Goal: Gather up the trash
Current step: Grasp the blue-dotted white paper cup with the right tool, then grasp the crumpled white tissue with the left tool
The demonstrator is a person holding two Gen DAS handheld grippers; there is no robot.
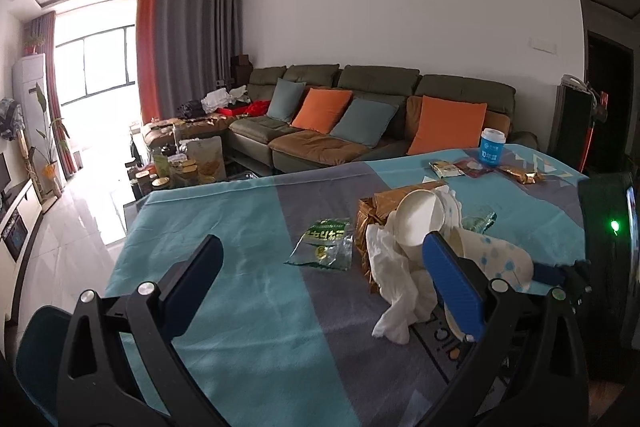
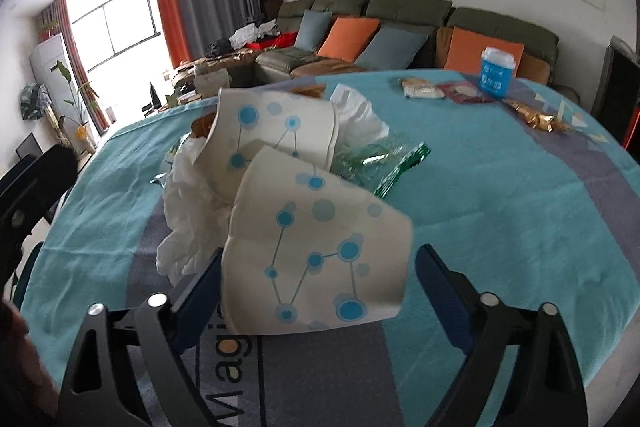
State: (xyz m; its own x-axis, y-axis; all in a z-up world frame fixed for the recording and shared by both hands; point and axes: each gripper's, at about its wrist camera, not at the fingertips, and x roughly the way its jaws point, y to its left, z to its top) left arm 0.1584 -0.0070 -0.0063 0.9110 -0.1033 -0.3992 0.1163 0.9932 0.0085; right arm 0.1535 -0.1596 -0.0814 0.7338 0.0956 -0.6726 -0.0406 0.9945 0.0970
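A pile of trash lies on the teal and grey tablecloth (image 1: pixel 240 267): two white paper cups with blue dots, crumpled white tissue (image 2: pixel 192 203), a gold bag (image 1: pixel 370 223) and a crumpled green wrapper (image 2: pixel 380 159). My right gripper (image 2: pixel 320 267) has the near cup (image 2: pixel 320 255) lying on its side between its wide jaws; a gap shows at the right finger. The second cup (image 2: pixel 276 131) lies just behind. My left gripper (image 1: pixel 324 267) stands open and empty, a flat green packet (image 1: pixel 324 245) beyond it, its right finger in front of the tissue (image 1: pixel 396 291).
At the table's far right stand a blue tub (image 1: pixel 493 145), flat snack packets (image 1: pixel 444 167) and a gold wrapper (image 1: pixel 520 174). A sofa with orange and blue cushions (image 1: pixel 320 109) runs behind the table. A dark chair (image 2: pixel 28 187) stands at the left edge.
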